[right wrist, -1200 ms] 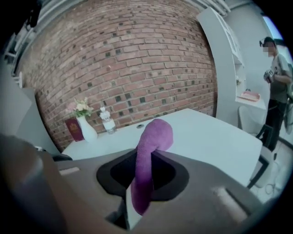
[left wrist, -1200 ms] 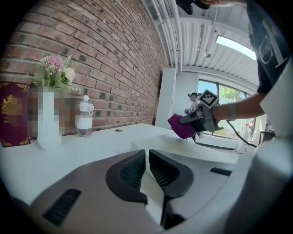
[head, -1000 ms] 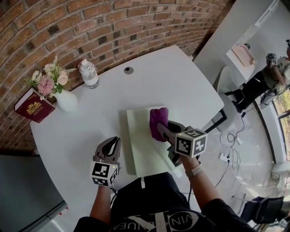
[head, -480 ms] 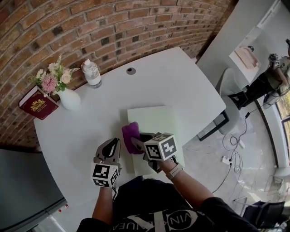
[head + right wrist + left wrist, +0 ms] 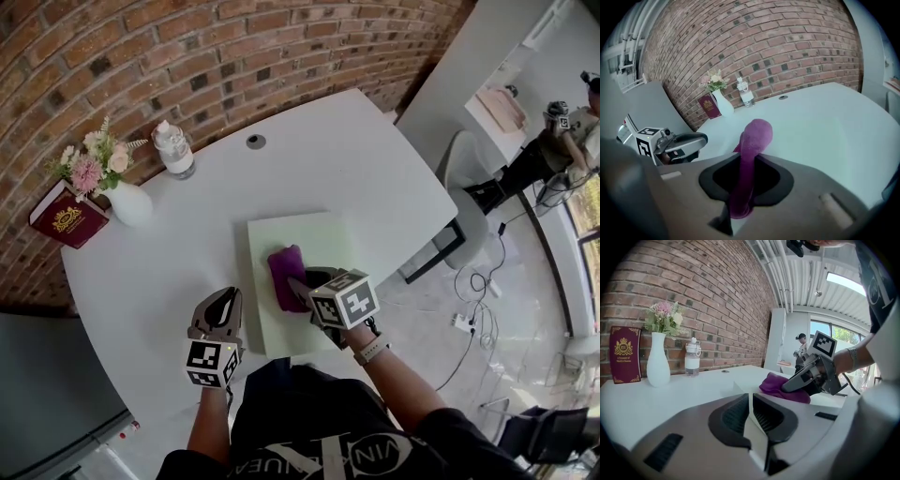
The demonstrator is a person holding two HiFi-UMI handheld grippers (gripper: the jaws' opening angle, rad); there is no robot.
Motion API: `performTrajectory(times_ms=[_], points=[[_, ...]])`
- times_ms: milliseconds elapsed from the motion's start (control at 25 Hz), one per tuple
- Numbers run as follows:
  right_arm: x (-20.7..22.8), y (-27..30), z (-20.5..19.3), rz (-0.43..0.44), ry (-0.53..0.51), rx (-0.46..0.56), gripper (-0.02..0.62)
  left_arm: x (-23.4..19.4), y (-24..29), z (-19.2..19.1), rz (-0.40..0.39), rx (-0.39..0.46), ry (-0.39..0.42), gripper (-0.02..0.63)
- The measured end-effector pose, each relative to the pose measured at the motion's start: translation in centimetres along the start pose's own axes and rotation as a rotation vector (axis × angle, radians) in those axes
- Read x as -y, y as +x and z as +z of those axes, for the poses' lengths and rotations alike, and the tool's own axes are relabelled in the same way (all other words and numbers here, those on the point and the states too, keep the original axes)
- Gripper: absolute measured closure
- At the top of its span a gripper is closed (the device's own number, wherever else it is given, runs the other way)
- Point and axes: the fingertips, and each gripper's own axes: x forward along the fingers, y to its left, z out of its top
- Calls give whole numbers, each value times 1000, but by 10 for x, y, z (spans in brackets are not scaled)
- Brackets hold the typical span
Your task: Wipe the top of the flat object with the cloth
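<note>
1. White table point(image 5: 375, 169) fills mid-frame below the brick wall point(image 5: 187, 56).
2. Pale flat board point(image 5: 323, 234) lies at centre.
3. Right gripper point(image 5: 300, 286), clamped on the purple cloth point(image 5: 285, 270), has swept it from the board's upper right to centre-left: wiping is under way.
4. Left gripper point(image 5: 223, 304), closed and empty, sits lower left.

In the head view the flat object point(image 5: 319, 239) lies mid-table point(image 5: 375, 178), with the cloth point(image 5: 286, 274) on its lower left part. The left gripper point(image 5: 225, 302) sits beside its lower left. At upper left stand book point(image 5: 64, 217), vase point(image 5: 129, 203) and bottle point(image 5: 174, 150), left to right.
</note>
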Motion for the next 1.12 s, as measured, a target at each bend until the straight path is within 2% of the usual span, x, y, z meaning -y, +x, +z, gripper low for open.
performTrajectory(times_ms=[320, 760, 1000, 1120], points=[[41, -34, -13, -103, -21, -5, 532, 15, 5, -4, -27, -23, 12, 577], [82, -79, -26, -182, 60, 55, 532, 18, 6, -13, -40, -58, 26, 577], [103, -100, -41, -270, 69, 50, 532, 22, 6, -16, -50, -66, 32, 575], [114, -117, -39, -371, 39, 91, 532, 25, 4, -19, -56, -74, 37, 577]])
